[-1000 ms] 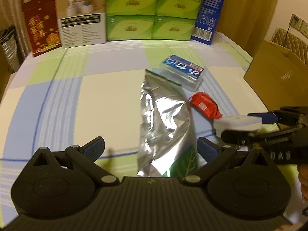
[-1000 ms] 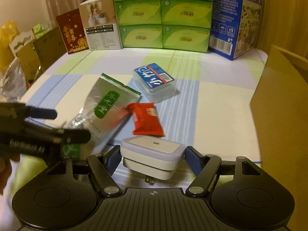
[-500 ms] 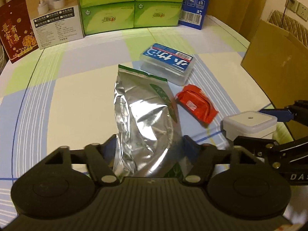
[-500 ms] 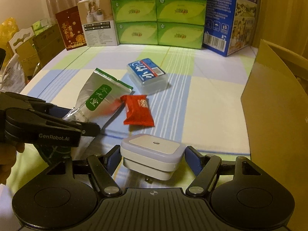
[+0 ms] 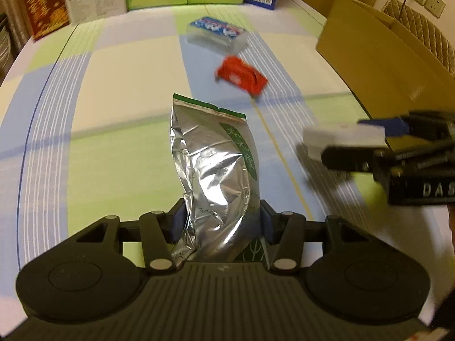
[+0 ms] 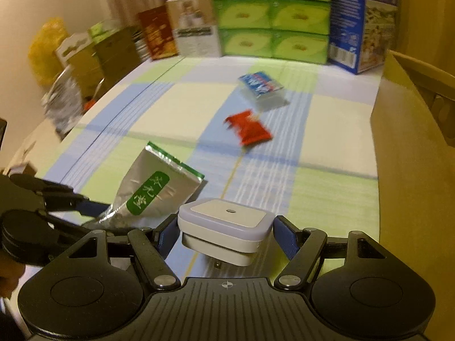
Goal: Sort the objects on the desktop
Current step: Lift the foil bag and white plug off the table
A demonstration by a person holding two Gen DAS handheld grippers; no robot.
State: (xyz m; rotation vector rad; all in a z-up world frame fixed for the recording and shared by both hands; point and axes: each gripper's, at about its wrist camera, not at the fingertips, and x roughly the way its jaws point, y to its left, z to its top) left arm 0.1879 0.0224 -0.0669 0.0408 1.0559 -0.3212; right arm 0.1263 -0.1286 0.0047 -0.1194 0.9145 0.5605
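Observation:
A silver foil pouch point(image 5: 216, 170) with a green label stands between the blue pads of my left gripper point(image 5: 220, 221). Its jaws are closing and the pads press on the pouch's lower end. In the right wrist view the pouch point(image 6: 153, 187) tilts up off the checked tablecloth, held by the left gripper point(image 6: 96, 216). My right gripper point(image 6: 226, 230) is shut on a white square plug-in adapter point(image 6: 224, 221), held above the cloth. The adapter point(image 5: 341, 136) also shows blurred at the right of the left wrist view. A red packet point(image 5: 241, 75) and a clear box with a blue label point(image 5: 217, 32) lie farther back.
An open cardboard box point(image 6: 412, 142) stands at the right edge of the table. Green tissue boxes point(image 6: 270, 14), a blue carton point(image 6: 361, 20) and other cartons line the back. Bags and boxes crowd the floor at the left.
The left jaws went from wide open to closed on the pouch, which now stands tilted off the cloth. Both grippers have pulled back towards the near edge, and the adapter stays in the right grip.

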